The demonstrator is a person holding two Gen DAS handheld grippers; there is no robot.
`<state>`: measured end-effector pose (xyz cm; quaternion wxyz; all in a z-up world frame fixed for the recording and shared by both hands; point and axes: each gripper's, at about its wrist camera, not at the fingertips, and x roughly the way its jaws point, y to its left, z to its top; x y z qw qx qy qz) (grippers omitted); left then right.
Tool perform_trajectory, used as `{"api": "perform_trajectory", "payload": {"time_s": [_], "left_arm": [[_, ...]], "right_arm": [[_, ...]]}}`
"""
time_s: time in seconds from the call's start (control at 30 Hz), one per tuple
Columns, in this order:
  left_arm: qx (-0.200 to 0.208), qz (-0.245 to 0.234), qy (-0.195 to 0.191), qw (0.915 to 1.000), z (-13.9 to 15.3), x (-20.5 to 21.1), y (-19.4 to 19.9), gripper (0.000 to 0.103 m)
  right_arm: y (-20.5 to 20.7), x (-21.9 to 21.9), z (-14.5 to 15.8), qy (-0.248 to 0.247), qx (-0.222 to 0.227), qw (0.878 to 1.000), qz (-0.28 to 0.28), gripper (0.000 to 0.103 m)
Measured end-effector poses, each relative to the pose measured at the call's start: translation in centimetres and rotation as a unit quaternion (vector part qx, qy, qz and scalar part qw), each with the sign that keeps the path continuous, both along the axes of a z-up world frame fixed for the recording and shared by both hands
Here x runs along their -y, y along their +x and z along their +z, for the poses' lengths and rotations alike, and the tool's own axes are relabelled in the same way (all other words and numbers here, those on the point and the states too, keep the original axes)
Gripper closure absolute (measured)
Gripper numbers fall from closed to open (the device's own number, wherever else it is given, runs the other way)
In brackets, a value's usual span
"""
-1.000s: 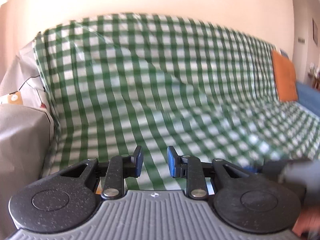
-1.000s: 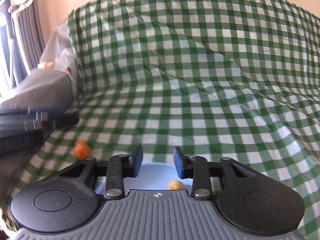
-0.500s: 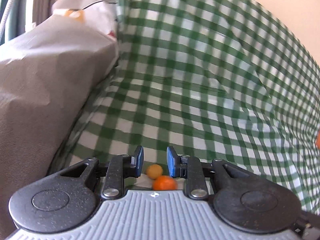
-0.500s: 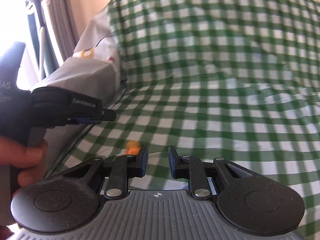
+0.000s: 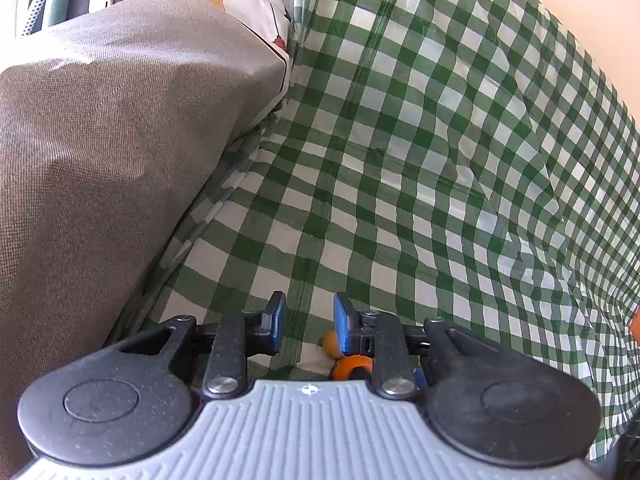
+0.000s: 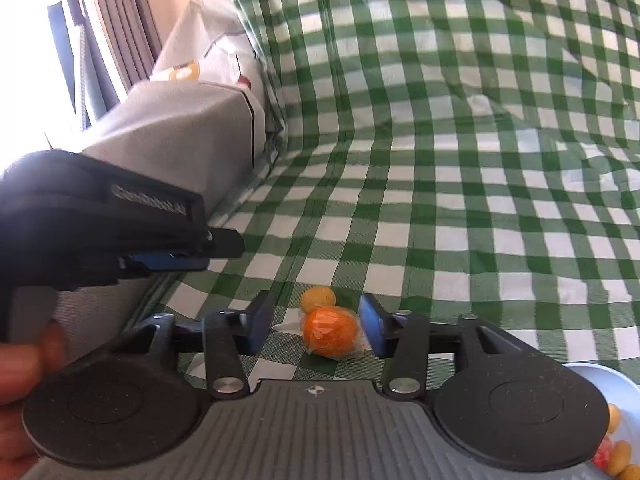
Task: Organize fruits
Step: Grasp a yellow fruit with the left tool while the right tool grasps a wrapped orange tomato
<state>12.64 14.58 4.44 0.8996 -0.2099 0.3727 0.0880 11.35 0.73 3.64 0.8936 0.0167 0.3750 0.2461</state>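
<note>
An orange mandarin in clear plastic wrap (image 6: 330, 332) lies on the green checked cloth (image 6: 460, 160), with a small yellow-orange fruit (image 6: 318, 298) just behind it. My right gripper (image 6: 316, 328) is open, its jaws on either side of the mandarin, not touching it. My left gripper (image 5: 308, 326) is open and empty above the cloth; the small fruit (image 5: 331, 344) and the mandarin (image 5: 352, 366) show partly hidden behind its right finger. The left gripper also appears at the left of the right wrist view (image 6: 176, 254).
A grey cushioned armrest (image 5: 100, 152) rises at the left. A pale blue bowl (image 6: 612, 384) holding several small fruits sits at the lower right of the right wrist view. A window and curtains (image 6: 100, 40) are at the far left.
Both grippers have moved left and down toward the two fruits. The right gripper's jaws have opened wider and now flank the mandarin. The left gripper has shifted left of the fruits.
</note>
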Motion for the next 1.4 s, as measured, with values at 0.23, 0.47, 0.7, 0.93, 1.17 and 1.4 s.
{"api": "perform_trajectory", "payload": {"time_s": [0.23, 0.47, 0.7, 0.93, 1.17, 1.4], "left_arm": [[-0.008, 0.001, -0.005, 1.0, -0.1, 0.0, 0.1, 0.075], [-0.013, 0.0, -0.009, 0.9999, -0.3, -0.1, 0.1, 0.075], [-0.055, -0.029, -0.068, 0.9957, -2.3, -0.3, 1.2, 0.074], [-0.071, -0.041, -0.084, 0.9931, -4.1, 0.1, 3.3, 0.059], [-0.096, -0.068, -0.023, 0.9928, -5.7, 1.9, 5.9, 0.055], [-0.102, -0.085, -0.01, 0.9911, -6.8, 2.5, 7.0, 0.063]], "right_arm": [[1.4, -1.8, -2.1, -0.044, -0.024, 0.999, -0.001, 0.035], [1.7, -2.4, -2.9, -0.058, -0.038, 0.998, 0.011, 0.062], [0.7, -1.4, -1.7, -0.056, -0.023, 0.998, 0.019, 0.067], [0.2, -0.5, -1.8, -0.082, -0.044, 0.995, 0.039, 0.067], [0.4, -0.6, -2.1, -0.086, -0.05, 0.994, 0.043, 0.066], [0.5, -0.3, -2.2, -0.081, -0.054, 0.994, 0.04, 0.066]]}}
